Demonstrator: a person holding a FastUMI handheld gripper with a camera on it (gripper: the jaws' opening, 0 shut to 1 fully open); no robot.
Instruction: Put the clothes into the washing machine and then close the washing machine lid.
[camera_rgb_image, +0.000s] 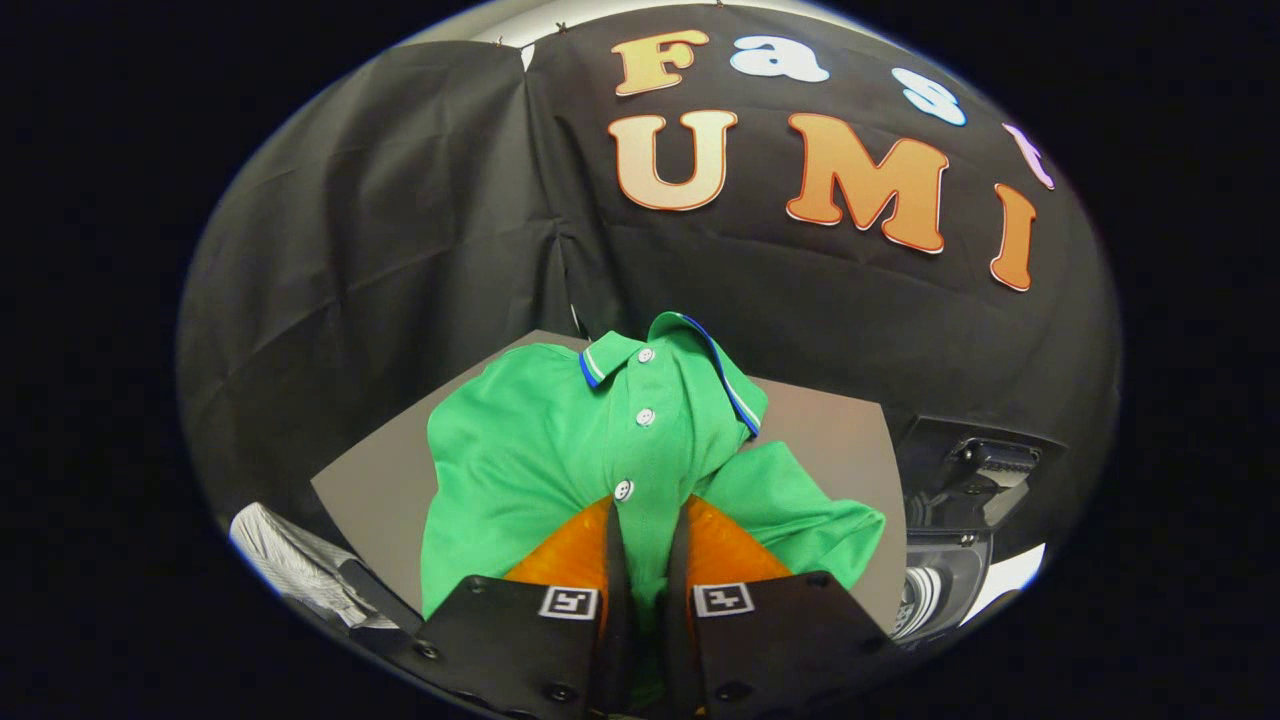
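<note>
While the tool (645, 545) has its two fingers drawn nearly together on a fold of the green polo shirt (560, 450) just under the lowest button, the pinch should probably be kept firm and the cloth lifted clear of the grey desk (380, 490) before swinging over. The shirt spreads ahead of the fingers, its collar farthest away.
</note>
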